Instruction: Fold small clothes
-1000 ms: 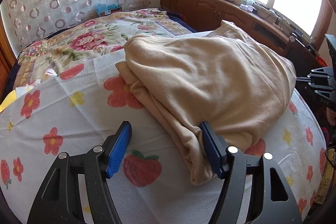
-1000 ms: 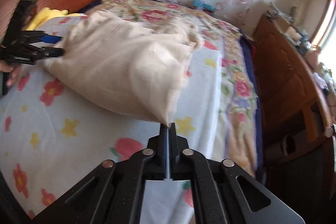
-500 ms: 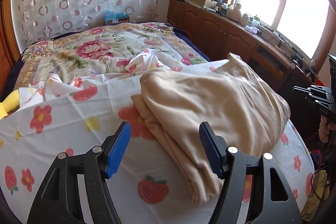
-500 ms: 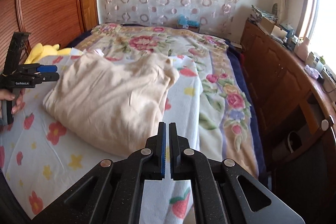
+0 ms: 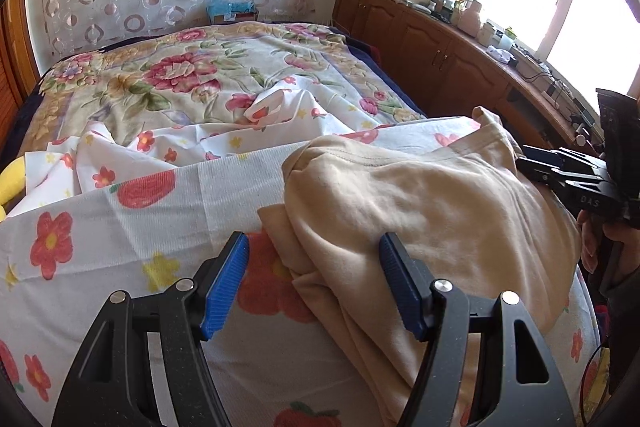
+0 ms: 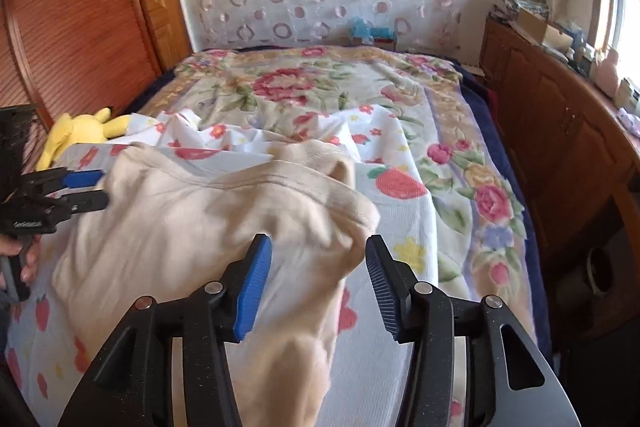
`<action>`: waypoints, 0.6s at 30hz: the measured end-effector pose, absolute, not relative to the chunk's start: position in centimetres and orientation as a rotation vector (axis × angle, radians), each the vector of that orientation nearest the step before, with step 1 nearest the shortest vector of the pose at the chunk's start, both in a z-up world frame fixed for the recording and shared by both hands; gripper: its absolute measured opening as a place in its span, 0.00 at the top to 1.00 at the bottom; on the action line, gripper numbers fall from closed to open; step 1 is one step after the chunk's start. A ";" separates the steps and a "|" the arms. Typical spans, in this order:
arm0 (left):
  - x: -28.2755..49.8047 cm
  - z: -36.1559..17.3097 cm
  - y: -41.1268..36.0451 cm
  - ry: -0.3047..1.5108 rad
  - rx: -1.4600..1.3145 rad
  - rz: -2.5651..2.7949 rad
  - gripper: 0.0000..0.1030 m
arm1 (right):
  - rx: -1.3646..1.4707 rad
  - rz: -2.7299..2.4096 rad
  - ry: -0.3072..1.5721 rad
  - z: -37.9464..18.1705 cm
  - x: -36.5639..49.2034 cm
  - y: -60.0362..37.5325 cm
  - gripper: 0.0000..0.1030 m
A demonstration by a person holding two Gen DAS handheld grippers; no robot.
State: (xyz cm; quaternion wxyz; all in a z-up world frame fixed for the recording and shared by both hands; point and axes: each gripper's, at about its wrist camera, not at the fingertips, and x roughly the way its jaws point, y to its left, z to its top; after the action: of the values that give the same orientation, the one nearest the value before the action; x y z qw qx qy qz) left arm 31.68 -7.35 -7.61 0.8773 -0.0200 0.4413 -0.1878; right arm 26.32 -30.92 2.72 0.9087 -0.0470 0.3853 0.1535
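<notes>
The right gripper [image 6: 318, 287] is opening, its blue pads apart around the tan shirt [image 6: 192, 227]. The left gripper [image 5: 314, 287] is wide apart, holding nothing, shirt just ahead.

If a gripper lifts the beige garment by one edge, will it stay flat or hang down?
The beige garment would probably hang and unfold: it lies in soft, rumpled layers. It seems light, since it bunches loosely on the floral sheet.

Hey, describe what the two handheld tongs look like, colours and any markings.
Both tongs, left and right, have black angular frames with triangular cutouts, silver round bolts and ribbed blue pads. Seen side-on, the right one bears white lettering; a dark sleeve shows behind it.
</notes>
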 end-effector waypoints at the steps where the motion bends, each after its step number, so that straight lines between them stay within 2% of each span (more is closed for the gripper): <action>1: 31.8 -7.8 -7.4 0.926 -0.043 -0.392 0.33 | -0.091 0.312 0.813 2.3 26.8 -31.1 0.51; 7: 31.9 -8.2 -7.3 0.942 -0.099 -0.443 0.34 | -0.023 0.348 0.877 1.1 28.8 -31.6 0.49; 10: 32.0 -8.2 -7.5 0.941 -0.102 -0.462 0.42 | -0.041 0.360 0.876 1.5 29.2 -31.3 0.49; 13: 32.0 -8.2 -7.5 0.942 -0.117 -0.482 0.55 | -0.071 0.380 0.874 1.6 29.6 -30.8 0.49; 14: 32.0 -8.2 -7.5 0.943 -0.120 -0.485 0.62 | -0.081 0.388 0.877 1.6 29.7 -30.7 0.52; 16: 32.0 -8.1 -7.6 0.942 -0.130 -0.496 0.73 | -0.082 0.427 0.890 1.6 29.9 -30.6 0.65; 17: 32.0 -8.0 -7.7 0.940 -0.129 -0.502 0.83 | -0.088 0.446 0.895 1.6 30.0 -30.5 0.72; 18: 31.8 -7.8 -7.8 0.934 -0.123 -0.504 0.86 | -0.097 0.459 0.898 1.6 30.1 -30.4 0.80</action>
State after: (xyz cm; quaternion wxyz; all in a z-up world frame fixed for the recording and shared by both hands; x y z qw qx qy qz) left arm 31.82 -7.77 -7.80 0.8607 -0.0584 0.4451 -0.2402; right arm 30.14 -30.43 1.62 0.8744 -0.0466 0.4300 0.2200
